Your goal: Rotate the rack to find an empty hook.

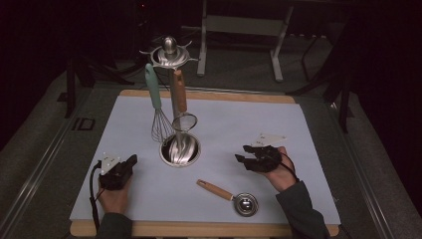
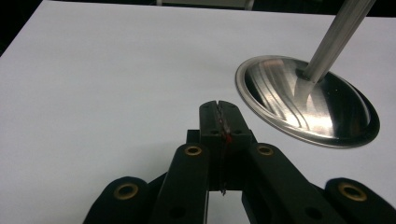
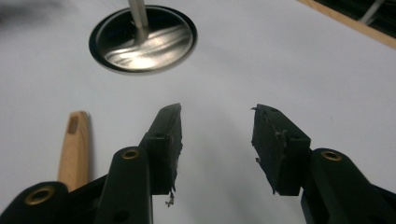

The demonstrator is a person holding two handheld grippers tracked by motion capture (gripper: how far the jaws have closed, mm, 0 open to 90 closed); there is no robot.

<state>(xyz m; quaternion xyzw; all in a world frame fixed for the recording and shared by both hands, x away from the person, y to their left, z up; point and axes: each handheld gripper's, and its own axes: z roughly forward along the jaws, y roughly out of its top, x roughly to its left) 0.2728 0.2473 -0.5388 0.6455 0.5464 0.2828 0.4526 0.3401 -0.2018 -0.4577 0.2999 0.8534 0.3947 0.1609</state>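
Wooden-handled steel measuring spoon [image 1: 233, 197], round-bowled

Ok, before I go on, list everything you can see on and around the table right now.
Utensil stand: one, shiny steel, on a round base mid-mat.
Whisk: one, mint-green handle, hanging from the stand's left side.
Strainer: one, wooden handle, wire mesh, hanging beside the whisk.
Measuring scoop: one, wooden handle, steel bowl, lying flat on the mat's near edge, by the right hand.
Mat: one, white, on top of the board.
Board: one, light wood, under the mat.
Frame: one, pale metal, on the floor behind.
Left gripper: black, jaws shut, empty, near left.
Right gripper: black, jaws open, empty, near right.
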